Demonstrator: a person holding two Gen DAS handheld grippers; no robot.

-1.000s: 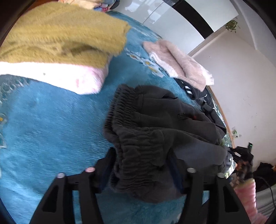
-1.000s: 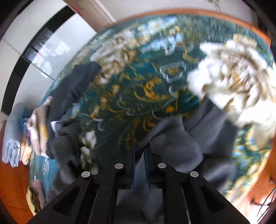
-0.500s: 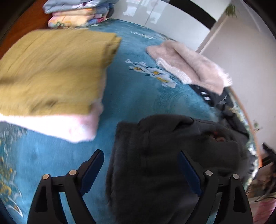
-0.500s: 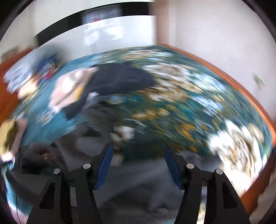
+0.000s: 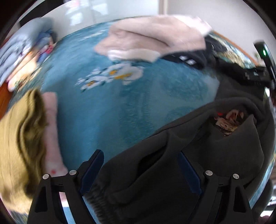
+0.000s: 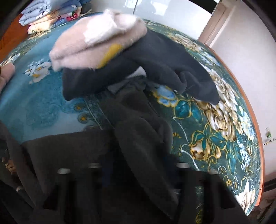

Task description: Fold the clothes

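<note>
A dark grey fleece garment (image 5: 198, 151) lies bunched on the blue floral carpet (image 5: 131, 103). My left gripper (image 5: 140, 169) is open, its blue-padded fingers (image 5: 93, 168) apart over the garment's near edge. In the right wrist view the same dark garment (image 6: 138, 148) lies over and between my right gripper (image 6: 138, 174), whose fingers are spread wide and motion-blurred. A second dark garment (image 6: 165, 56) stretches away behind it.
A fluffy pink sweater (image 5: 155, 39) lies at the far side and also shows in the right wrist view (image 6: 96, 39). An olive sweater on a pink one (image 5: 22, 143) sits at left. Folded bedding (image 6: 50, 13) is stacked at the back. The carpet's orange edge (image 6: 258, 146) runs at right.
Both grippers have opened and let go of the dark garment. The left camera has swung right, toward the pink sweater. The right camera has turned over the dark garments.
</note>
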